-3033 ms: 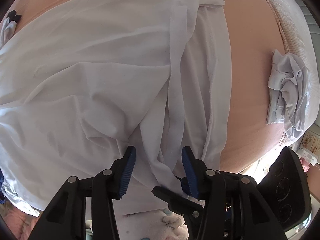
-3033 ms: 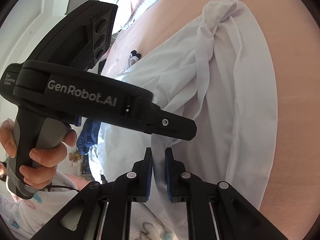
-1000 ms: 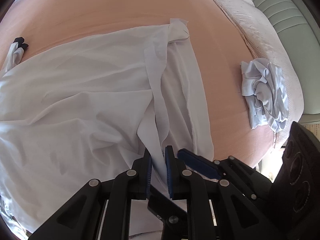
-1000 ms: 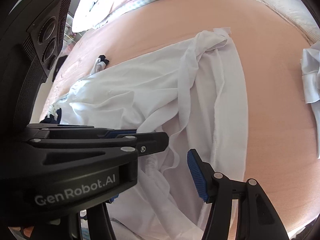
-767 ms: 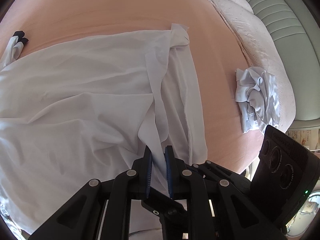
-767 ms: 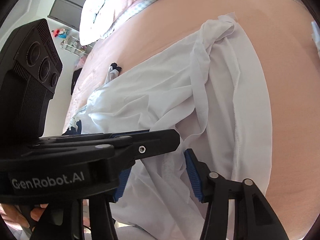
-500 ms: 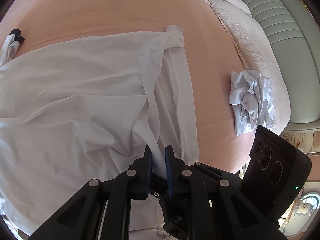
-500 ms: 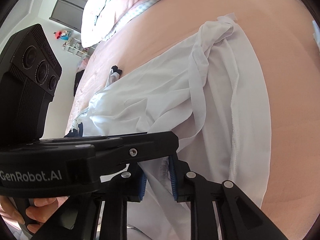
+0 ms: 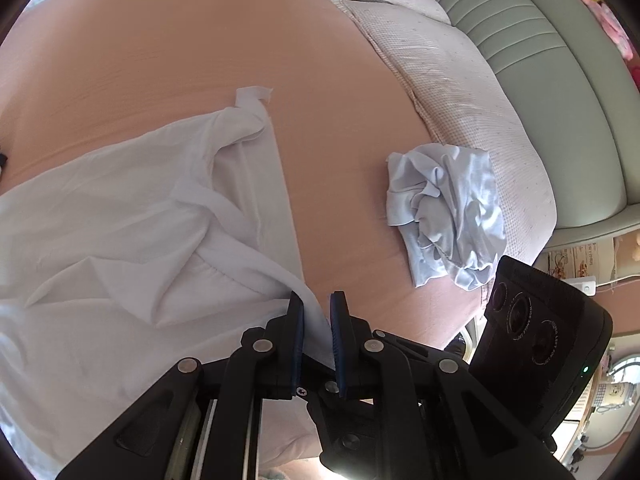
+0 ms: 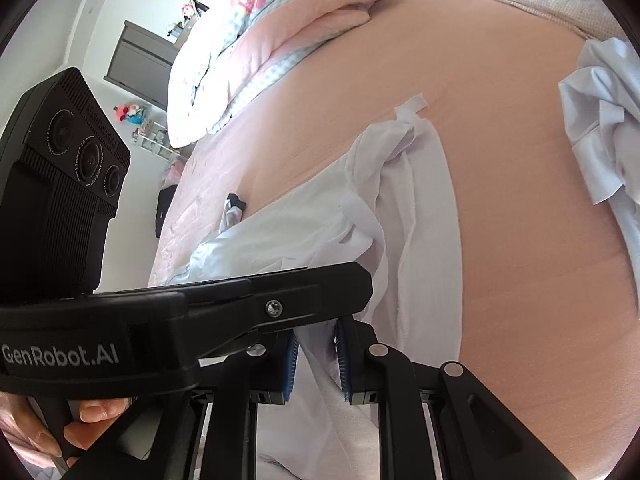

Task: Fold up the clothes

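Bedroom: bed (image 9: pixel 340 128), padded headboard (image 9: pixel 532 80) (pillows (image 10: pixel 304 12) too).

- The right gripper (image 10: pixel 316 354), whose blue pads stood wide apart around the white garment (image 9: pixel 132 240) a second ago, now has them pressed on a fold of that cloth.
- The left gripper (image 9: pixel 316 320), open three seconds ago, is clamped on the garment's near edge and has risen and drawn back; more of the peach bedsheet (image 9: pixel 168 48) and the green headboard (image 9: pixel 532 64) shows beyond it.
- The garment's near edge is lifted off the sheet, and its far side has pulled into a narrower, bunched shape.
- The crumpled pale blue garment (image 9: pixel 444 212) now sits nearer the middle of the left wrist view.
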